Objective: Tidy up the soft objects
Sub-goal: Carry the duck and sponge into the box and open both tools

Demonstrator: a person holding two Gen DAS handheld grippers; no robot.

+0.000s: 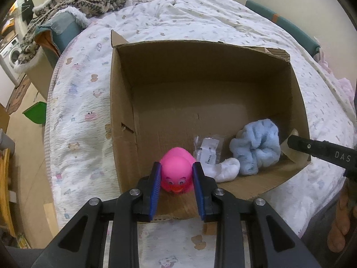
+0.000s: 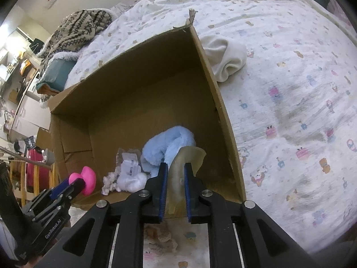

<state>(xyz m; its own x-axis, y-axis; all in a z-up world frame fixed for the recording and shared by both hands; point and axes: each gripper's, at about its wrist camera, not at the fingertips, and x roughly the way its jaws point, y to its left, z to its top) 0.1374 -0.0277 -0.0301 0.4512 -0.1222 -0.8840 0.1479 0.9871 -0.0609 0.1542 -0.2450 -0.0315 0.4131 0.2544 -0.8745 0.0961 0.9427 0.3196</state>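
The left tongs [image 1: 176, 178] squeezed the pink duck [image 1: 177, 174] low inside the cardboard box [image 1: 200, 67] on the bed [image 2: 290, 89]. The right tongs [image 2: 176, 178] stood slightly parted around a beige flap [image 2: 189, 156] (contact unclear); lifting carelessly might have snagged it and dragged out the blue plush [image 2: 165, 147].

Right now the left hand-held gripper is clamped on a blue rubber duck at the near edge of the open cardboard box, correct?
Not quite: the rubber duck is pink, not blue, as the left wrist view shows. The rest holds: the left hand-held gripper is clamped on it at the near edge of the open cardboard box.
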